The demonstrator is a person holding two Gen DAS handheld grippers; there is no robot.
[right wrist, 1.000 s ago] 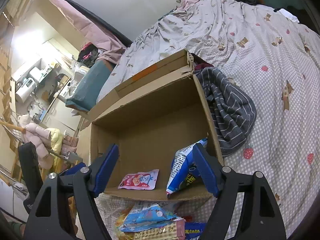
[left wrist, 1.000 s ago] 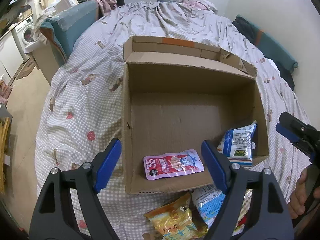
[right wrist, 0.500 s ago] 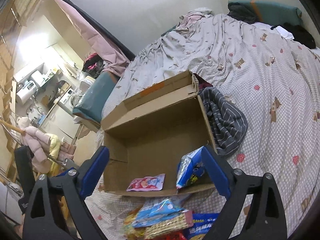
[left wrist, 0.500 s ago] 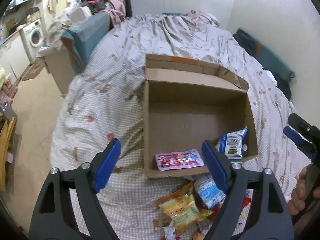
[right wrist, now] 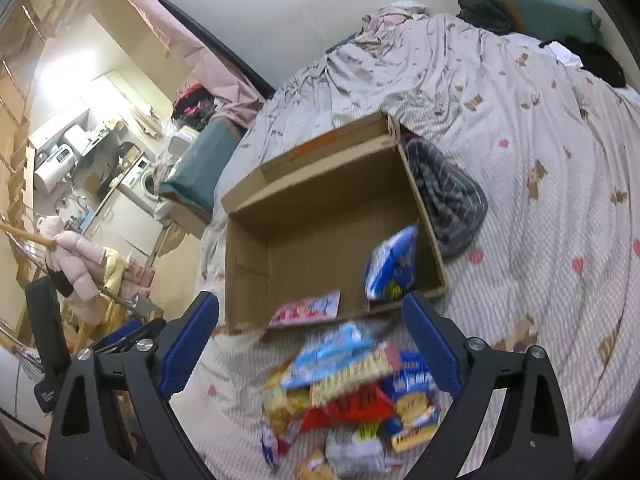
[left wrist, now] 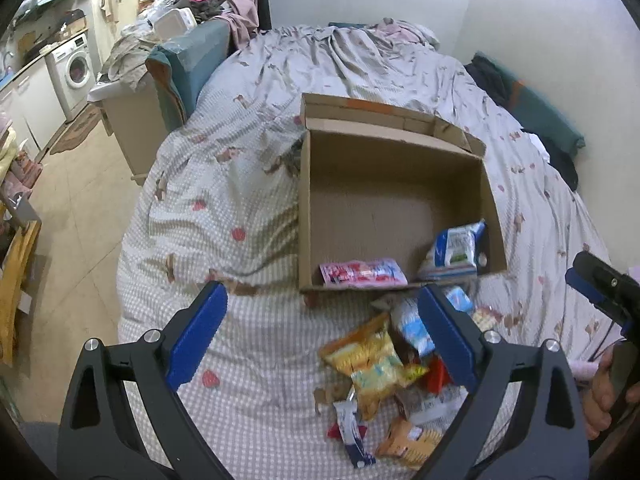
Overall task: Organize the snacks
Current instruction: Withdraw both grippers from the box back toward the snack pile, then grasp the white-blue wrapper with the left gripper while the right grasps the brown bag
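An open cardboard box lies on the bed; it also shows in the right wrist view. Inside it lie a flat pink packet and a blue-and-white bag leaning at the right wall. A pile of loose snack packets lies on the blanket in front of the box. My left gripper is open and empty, above the blanket before the pile. My right gripper is open and empty above the pile.
A striped grey cloth lies beside the box's right wall. The bed's left edge drops to the floor. A teal cushion and a washing machine stand at the left. Dark clothes lie by the wall.
Both grippers have pulled back and up from the box. The box looks smaller and the snack pile has come into view. Both stay open.
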